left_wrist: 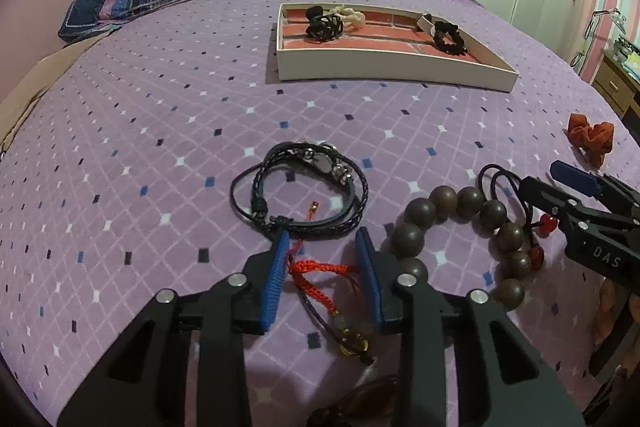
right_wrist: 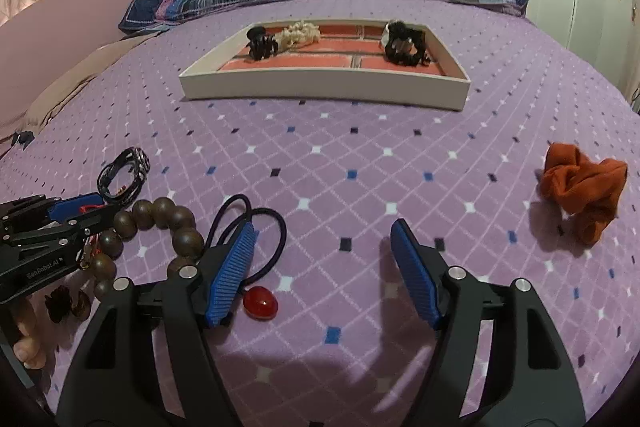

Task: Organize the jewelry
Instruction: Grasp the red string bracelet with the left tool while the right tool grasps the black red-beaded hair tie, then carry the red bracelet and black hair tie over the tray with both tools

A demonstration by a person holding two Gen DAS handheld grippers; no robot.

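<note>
Left hand-held gripper [left_wrist: 322,247] narrow, pads straddling red braided cord [left_wrist: 320,269], not pressing. Black leather bracelet [left_wrist: 300,187] just ahead, wooden bead bracelet [left_wrist: 460,227] beside. Right hand-held gripper [right_wrist: 322,239] wide, empty, red-bead hair tie [right_wrist: 260,301] by left pad. Orange scrunchie [right_wrist: 580,187] far right; tray [right_wrist: 320,87] beyond on bed [right_wrist: 360,167].

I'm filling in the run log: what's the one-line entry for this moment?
left gripper: open around red cord bracelet | right gripper: open, empty | wooden bead bracelet: on bed | tray: holds hair ties

One tray [right_wrist: 320,85] holding two black hair ties [right_wrist: 262,45] and one cream scrunchie [right_wrist: 298,34]; on the bed: one orange scrunchie [right_wrist: 580,187], one wooden bead bracelet [left_wrist: 460,227], one black cord bracelet [left_wrist: 300,183], one red cord [left_wrist: 316,277]
</note>
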